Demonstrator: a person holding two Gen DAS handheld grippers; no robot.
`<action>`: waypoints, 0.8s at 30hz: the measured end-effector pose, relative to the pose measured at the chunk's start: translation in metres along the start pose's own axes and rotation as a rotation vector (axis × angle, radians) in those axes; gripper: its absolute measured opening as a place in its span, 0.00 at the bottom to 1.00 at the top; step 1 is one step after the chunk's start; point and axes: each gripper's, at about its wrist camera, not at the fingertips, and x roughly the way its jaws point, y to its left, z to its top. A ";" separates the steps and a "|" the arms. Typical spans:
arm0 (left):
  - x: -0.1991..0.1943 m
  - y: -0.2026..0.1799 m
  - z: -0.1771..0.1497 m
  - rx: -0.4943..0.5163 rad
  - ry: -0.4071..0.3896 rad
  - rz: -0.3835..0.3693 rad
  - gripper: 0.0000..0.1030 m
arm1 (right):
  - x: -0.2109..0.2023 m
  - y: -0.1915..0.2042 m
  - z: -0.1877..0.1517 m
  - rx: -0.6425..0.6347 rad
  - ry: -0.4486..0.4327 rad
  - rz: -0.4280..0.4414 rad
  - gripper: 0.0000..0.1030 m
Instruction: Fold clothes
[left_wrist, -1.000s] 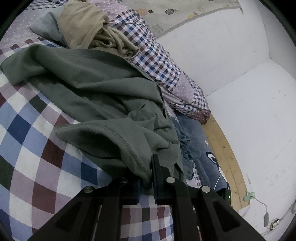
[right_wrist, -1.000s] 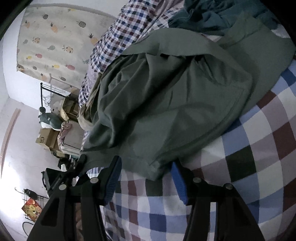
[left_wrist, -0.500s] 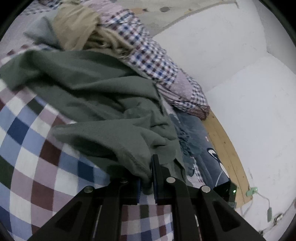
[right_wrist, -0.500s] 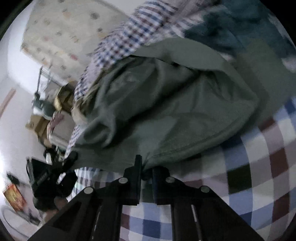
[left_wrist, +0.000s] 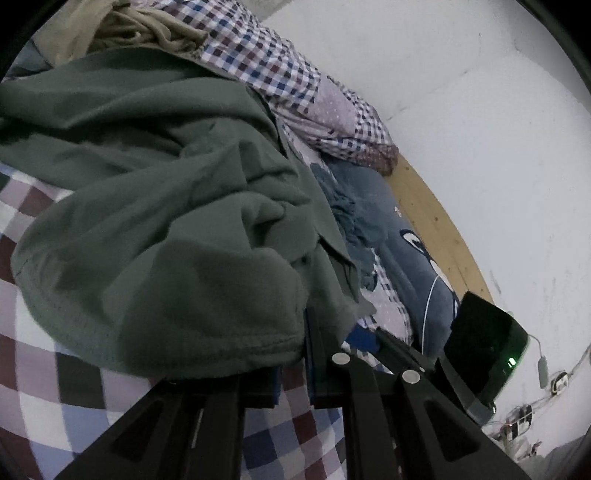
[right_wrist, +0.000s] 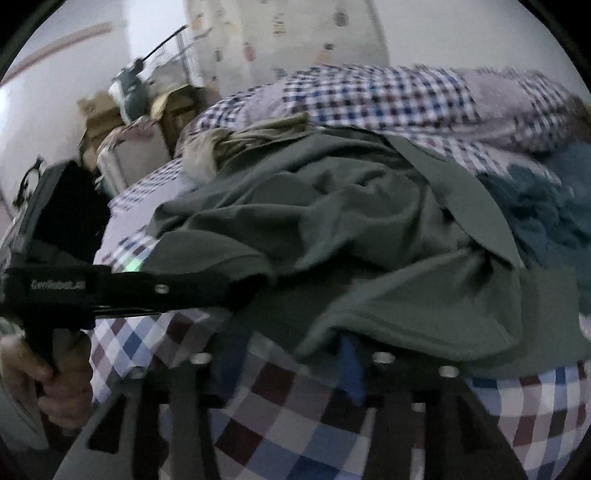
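Crumpled grey-green cotton garment (left_wrist: 155, 206) heaped mid-frame on a blue, maroon and white checked bedsheet (left_wrist: 44, 398). Left gripper (left_wrist: 291, 369) pinched narrow on its hem; right gripper (right_wrist: 291, 365) blurred — grip impossible to tell, hem draped over it. Step: lifting to spread flat — next, pulling the edges apart. Blurred white lettering on the left gripper's body, left of frame, unreadable.

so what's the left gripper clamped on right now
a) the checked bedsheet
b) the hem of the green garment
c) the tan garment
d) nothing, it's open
b, in the left wrist view the left gripper has its jaws closed together on the stitched hem of the green garment, while the tan garment lies far off at the top of the pile.
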 end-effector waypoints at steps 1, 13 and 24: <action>0.000 0.001 0.000 -0.007 0.000 0.000 0.09 | 0.002 0.004 0.000 -0.023 -0.004 -0.021 0.61; -0.014 0.028 0.011 -0.213 -0.009 -0.097 0.33 | 0.023 0.032 0.008 -0.203 -0.021 -0.122 0.68; -0.037 0.043 0.017 -0.303 -0.083 -0.122 0.49 | 0.047 0.050 0.011 -0.308 0.002 -0.190 0.70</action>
